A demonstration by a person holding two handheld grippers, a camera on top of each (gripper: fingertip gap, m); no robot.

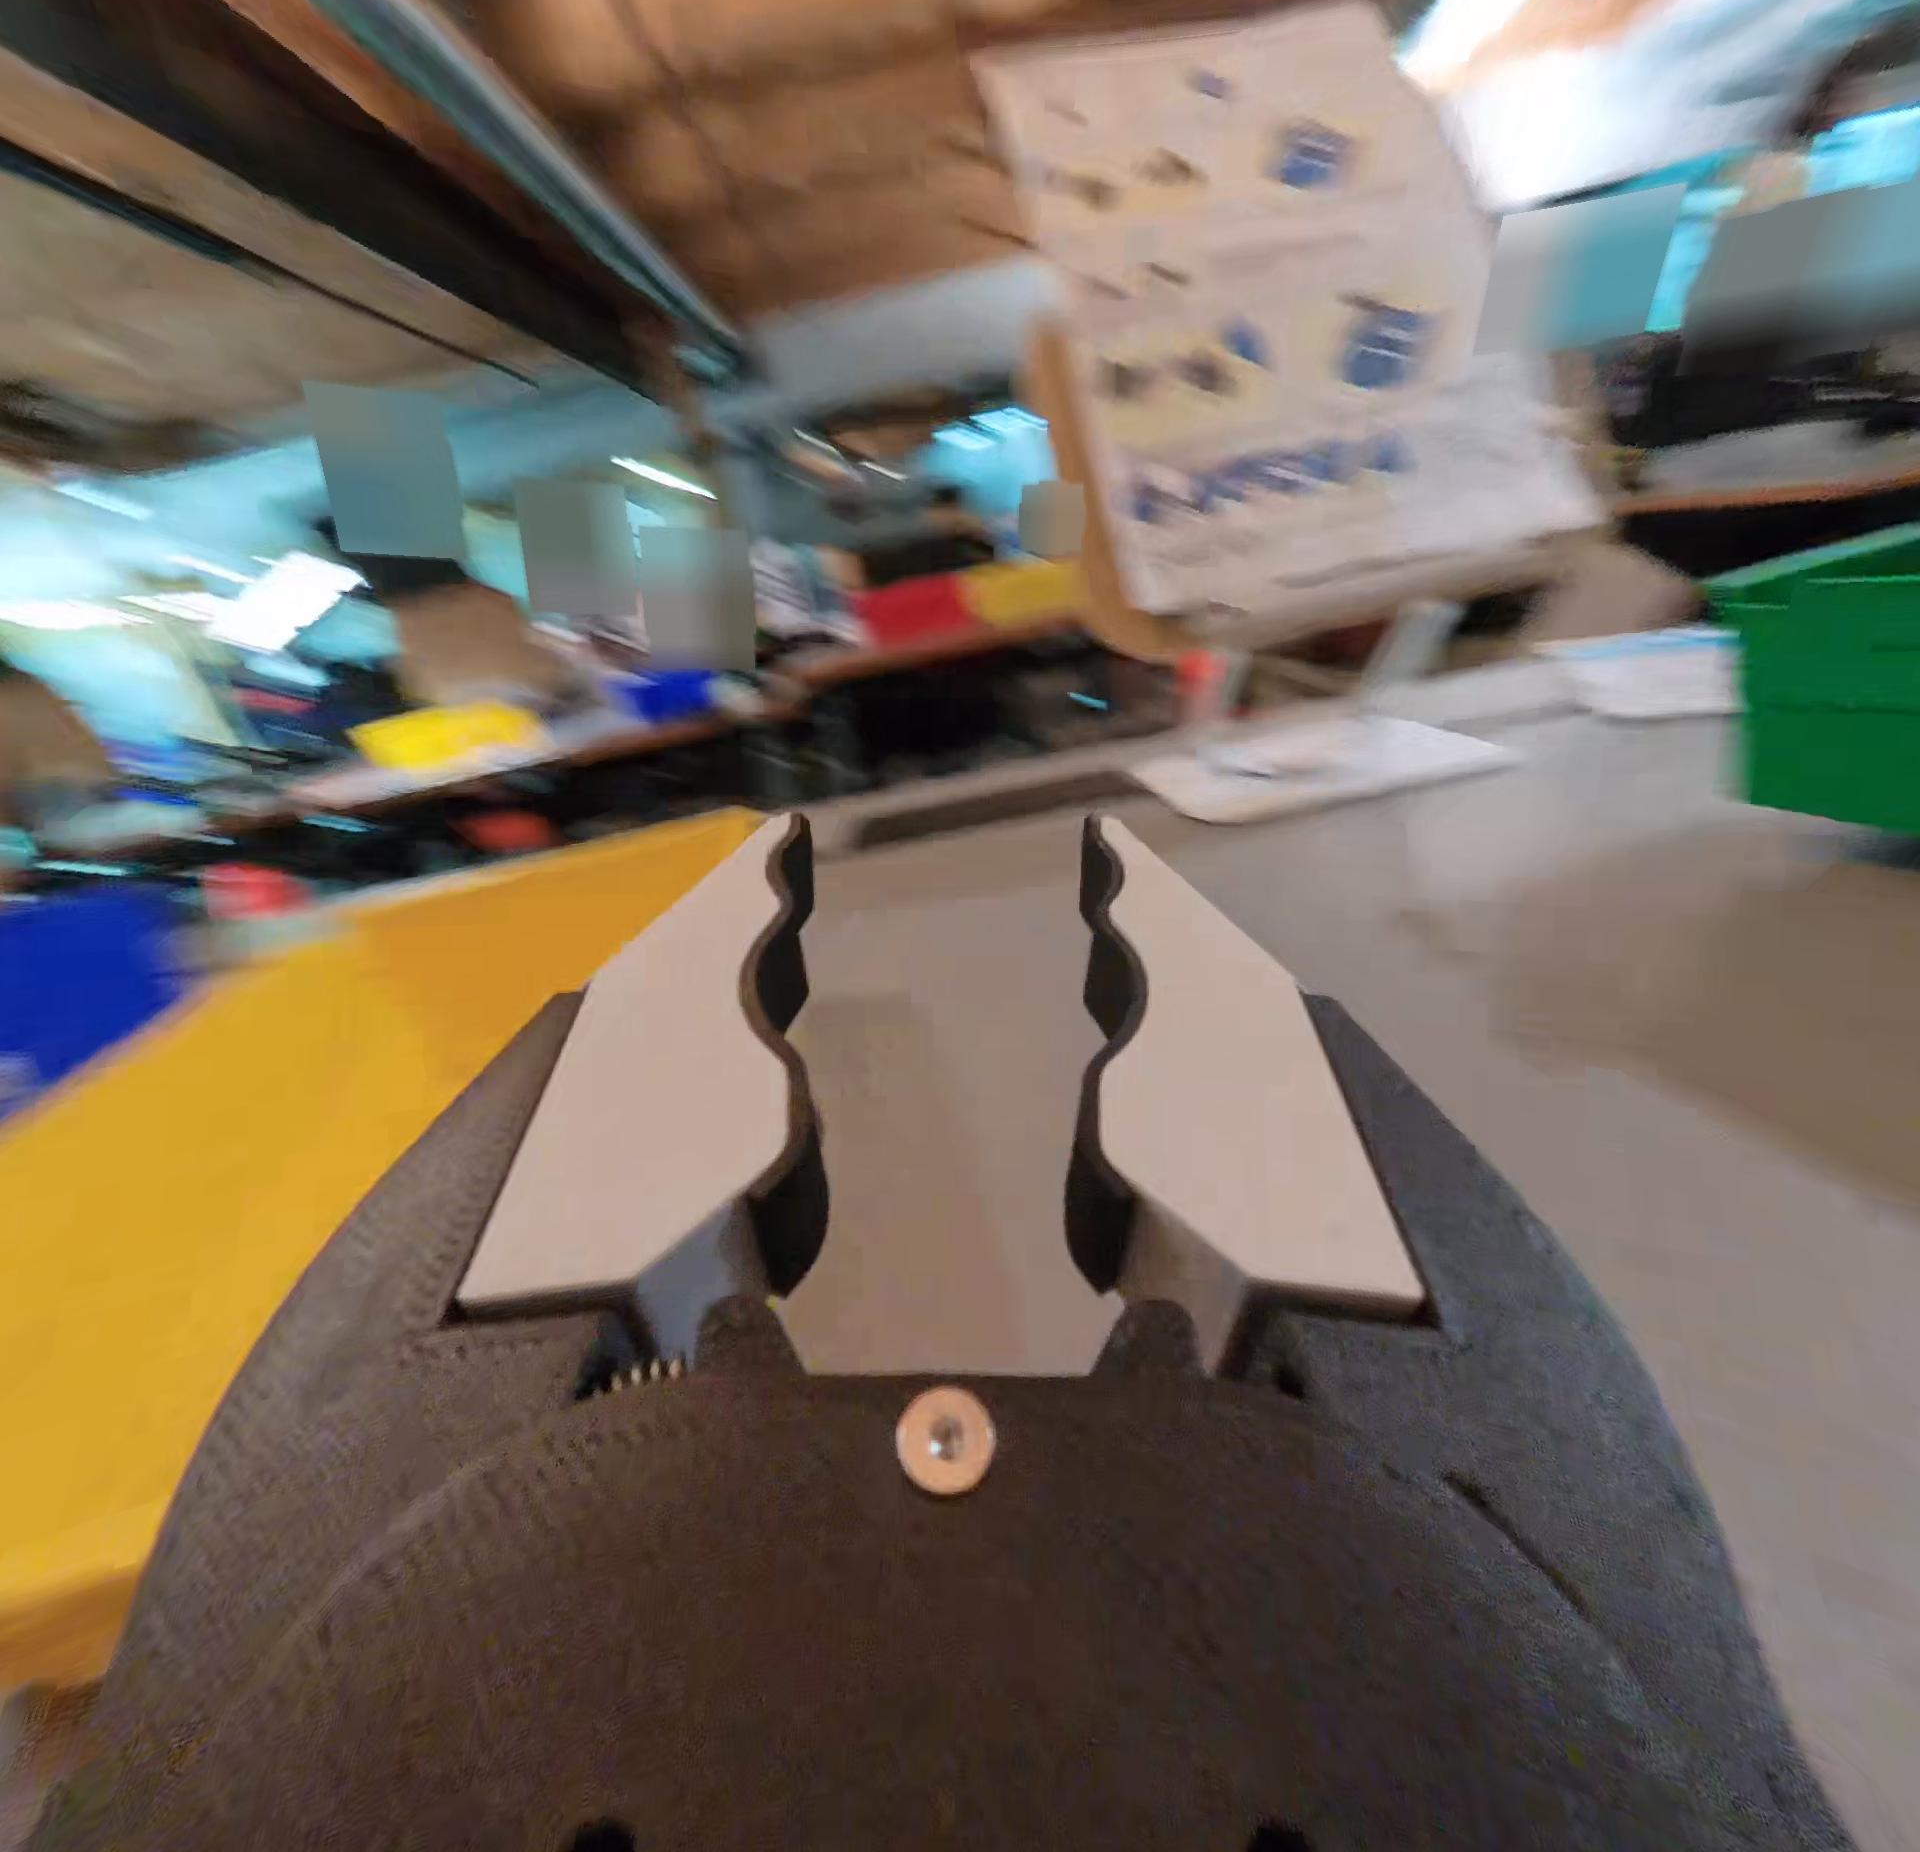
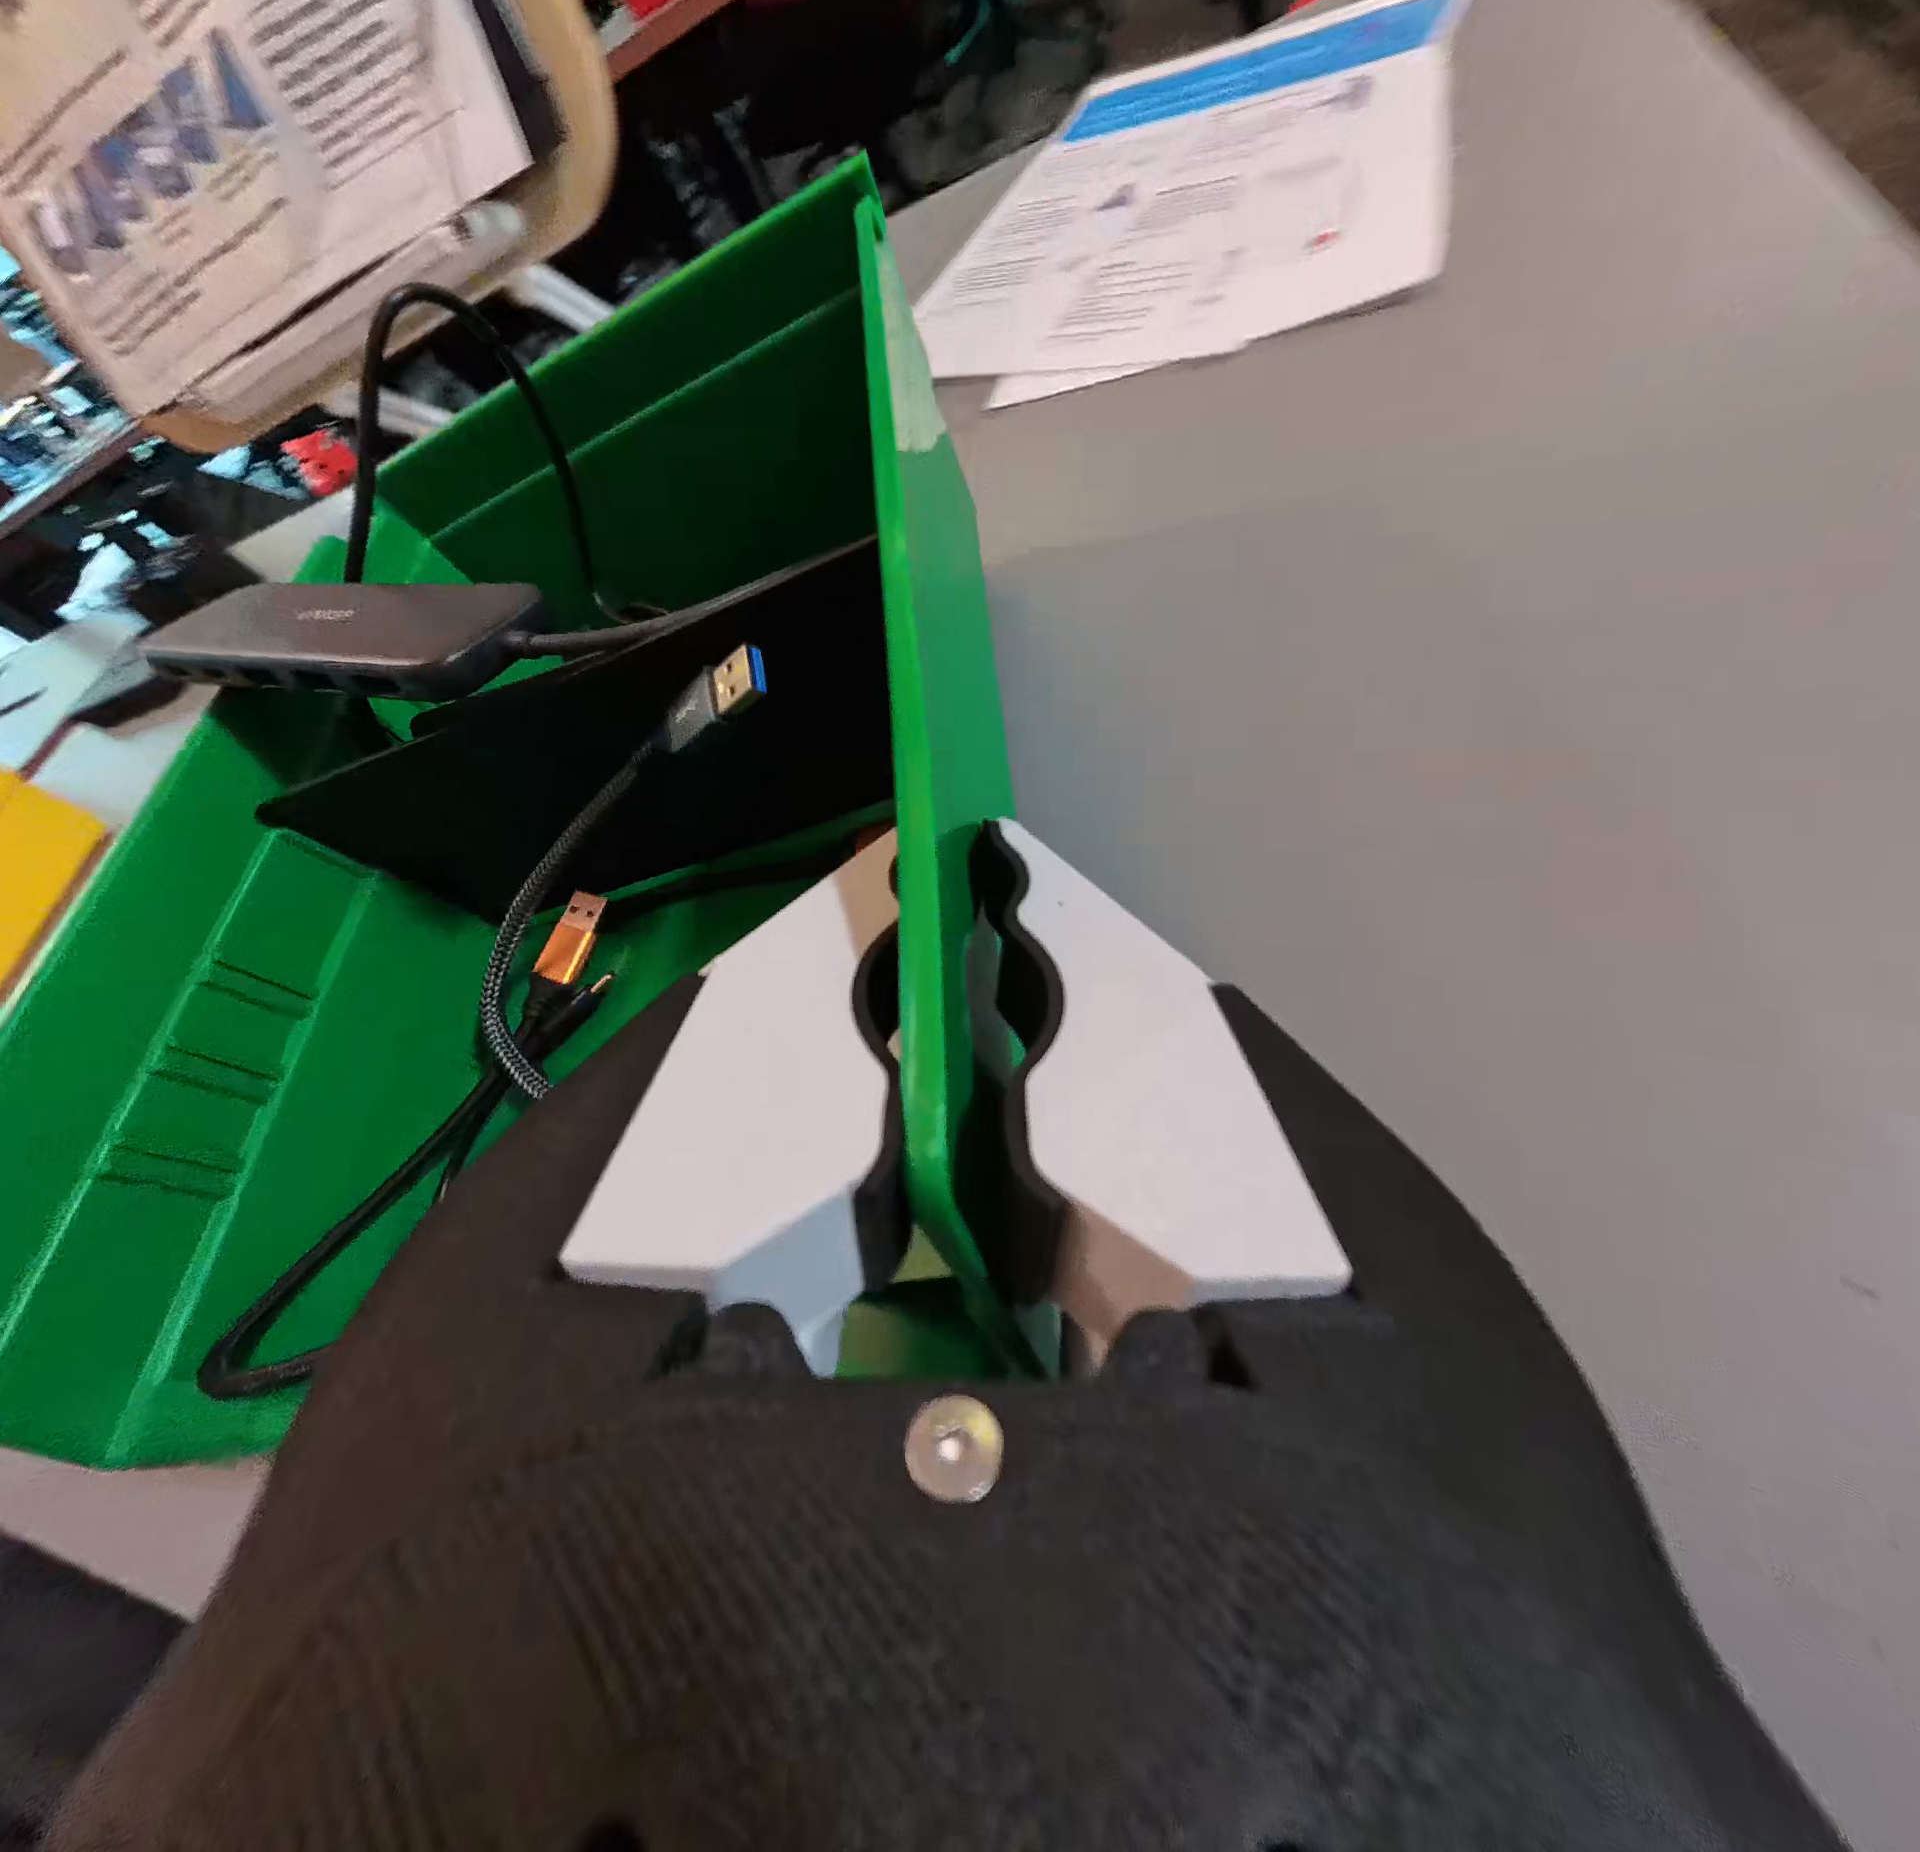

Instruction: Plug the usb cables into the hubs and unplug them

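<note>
Your right tool sits astride the right-hand wall of the green bin, one finger inside and one outside, closed down onto that wall so the plastic is pinched between the wavy inner faces. To the right of the wall the grey bench lies open, with only printed sheets lying farther back on it. To the left, inside the bin, room is tight: a black divider panel leans across the middle. A grey USB hub rests at the bin's far left rim, its own black lead arching up and back down behind it. A braided cable rises from the bin floor and ends in a silver USB plug with a blue tongue, standing free in the air, apart from the hub. An orange-shelled plug lies low near your left finger.

Your left tool is well parted and holds nothing. It points out over bare grey bench, with a yellow bin along its left side and the green bin off to the far right. That view is heavily blurred.
</note>
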